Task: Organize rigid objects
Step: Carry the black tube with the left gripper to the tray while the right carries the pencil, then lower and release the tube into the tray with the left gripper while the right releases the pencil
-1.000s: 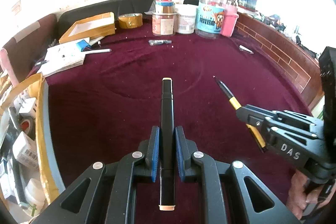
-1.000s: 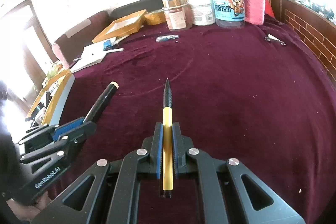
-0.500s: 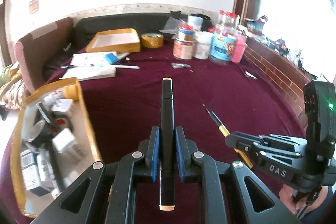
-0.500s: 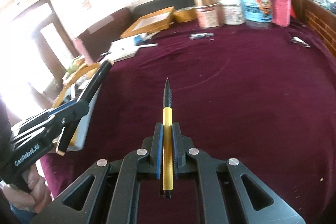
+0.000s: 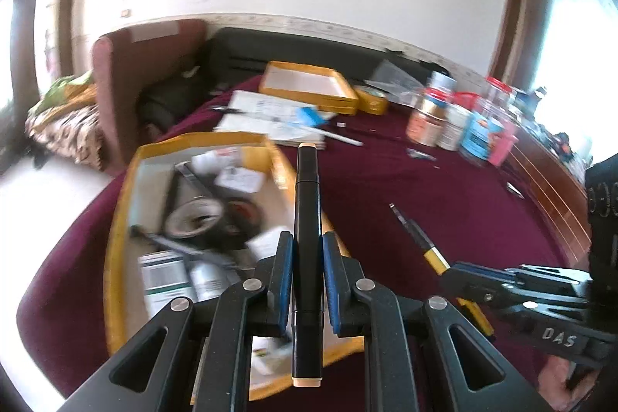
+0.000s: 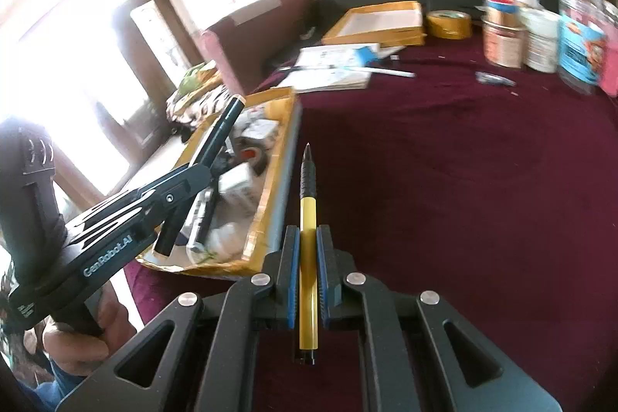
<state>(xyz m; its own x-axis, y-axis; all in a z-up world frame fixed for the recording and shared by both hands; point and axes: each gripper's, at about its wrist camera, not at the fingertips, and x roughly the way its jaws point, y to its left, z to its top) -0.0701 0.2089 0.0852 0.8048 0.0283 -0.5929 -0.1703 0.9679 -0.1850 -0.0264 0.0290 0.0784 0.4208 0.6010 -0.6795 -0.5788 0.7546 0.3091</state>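
Maroon-cloth counter [image 5: 386,180], yellow cardboard box [image 5: 123,219] of clutter as landmark. Left gripper [image 5: 303,280] jaws clamped on black marker [image 5: 307,211] mid-barrel, above the box. Right gripper [image 6: 307,277] jaws clamped on yellow pen [image 6: 308,257], just right of the box. Both light, stiff, smooth-barrelled; mid-barrel grip suits, may slip lengthwise. Readable: "DAS", "GenRobot.AI" on the grippers.

The desk [image 6: 463,161] wears matt maroon cloth. The marker [image 5: 307,219] looks like smooth black plastic, the pen [image 6: 308,257] glossy yellow. The open box [image 5: 116,238] is yellow cardboard.
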